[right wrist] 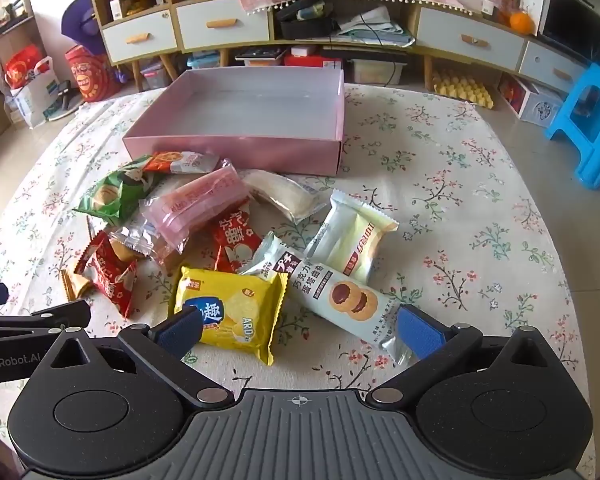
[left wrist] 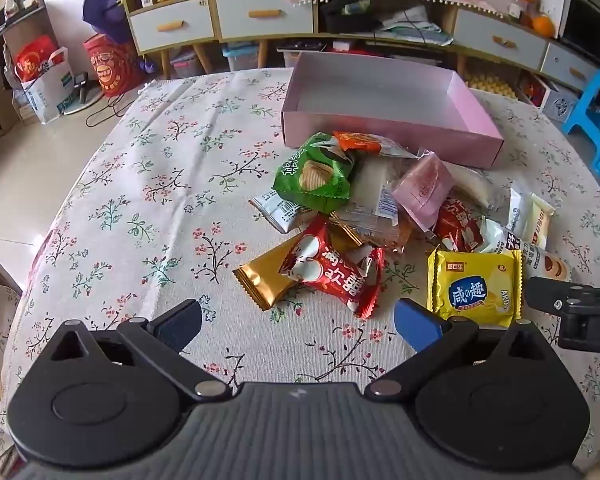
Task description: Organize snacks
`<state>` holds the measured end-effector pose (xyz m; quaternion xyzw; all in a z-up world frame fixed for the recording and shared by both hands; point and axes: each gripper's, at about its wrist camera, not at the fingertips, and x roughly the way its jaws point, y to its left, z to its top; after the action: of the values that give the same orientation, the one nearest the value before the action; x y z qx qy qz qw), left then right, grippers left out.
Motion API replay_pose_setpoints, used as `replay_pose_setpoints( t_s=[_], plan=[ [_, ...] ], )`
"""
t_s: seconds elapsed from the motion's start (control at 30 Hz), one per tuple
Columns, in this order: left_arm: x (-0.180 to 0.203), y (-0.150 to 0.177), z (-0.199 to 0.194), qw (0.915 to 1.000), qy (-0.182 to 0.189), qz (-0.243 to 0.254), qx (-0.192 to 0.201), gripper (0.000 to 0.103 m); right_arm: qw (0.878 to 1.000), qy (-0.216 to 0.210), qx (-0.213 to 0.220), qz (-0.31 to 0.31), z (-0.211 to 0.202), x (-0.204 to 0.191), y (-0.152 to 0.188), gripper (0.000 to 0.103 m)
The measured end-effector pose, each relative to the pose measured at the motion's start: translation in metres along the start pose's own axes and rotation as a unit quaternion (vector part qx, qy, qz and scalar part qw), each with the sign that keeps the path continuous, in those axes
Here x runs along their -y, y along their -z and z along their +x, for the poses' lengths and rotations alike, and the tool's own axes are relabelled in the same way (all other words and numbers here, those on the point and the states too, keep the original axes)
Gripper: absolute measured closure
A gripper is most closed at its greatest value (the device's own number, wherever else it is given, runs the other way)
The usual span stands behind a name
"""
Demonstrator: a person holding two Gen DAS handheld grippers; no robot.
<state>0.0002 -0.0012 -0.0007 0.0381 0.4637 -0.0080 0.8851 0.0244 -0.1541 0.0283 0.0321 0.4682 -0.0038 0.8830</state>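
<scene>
A heap of snack packets lies on the flowered tablecloth in front of a shallow pink box [left wrist: 392,130] [right wrist: 236,150], which holds nothing. In the heap are a green crisp bag [left wrist: 314,174] [right wrist: 112,196], a red candy packet [left wrist: 334,272] [right wrist: 110,276], a gold wrapper [left wrist: 260,278], a yellow cracker packet [left wrist: 474,294] [right wrist: 230,314], a pale cookie packet [right wrist: 340,300] and a pink packet [left wrist: 422,192] [right wrist: 204,204]. My left gripper [left wrist: 298,322] hovers open just short of the red packet. My right gripper [right wrist: 300,330] hovers open over the yellow and cookie packets. Neither holds anything.
The round table [left wrist: 140,200] drops off to a tiled floor on the left. Behind it stand cabinets with drawers [right wrist: 220,26], red bags [left wrist: 108,68] and a blue plastic stool [right wrist: 588,124]. The right gripper's body [left wrist: 580,312] shows at the right edge of the left wrist view.
</scene>
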Motion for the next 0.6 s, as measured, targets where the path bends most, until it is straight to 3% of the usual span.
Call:
replay_pose_setpoints(
  t_s=[0.6],
  plan=[
    [0.0006,0.0019,0.0016,1.0,0.001,0.0,-0.001,0.0,1.0,0.002,-0.001,-0.006,0.0007,-0.0031,0.0014,0.0]
  ],
)
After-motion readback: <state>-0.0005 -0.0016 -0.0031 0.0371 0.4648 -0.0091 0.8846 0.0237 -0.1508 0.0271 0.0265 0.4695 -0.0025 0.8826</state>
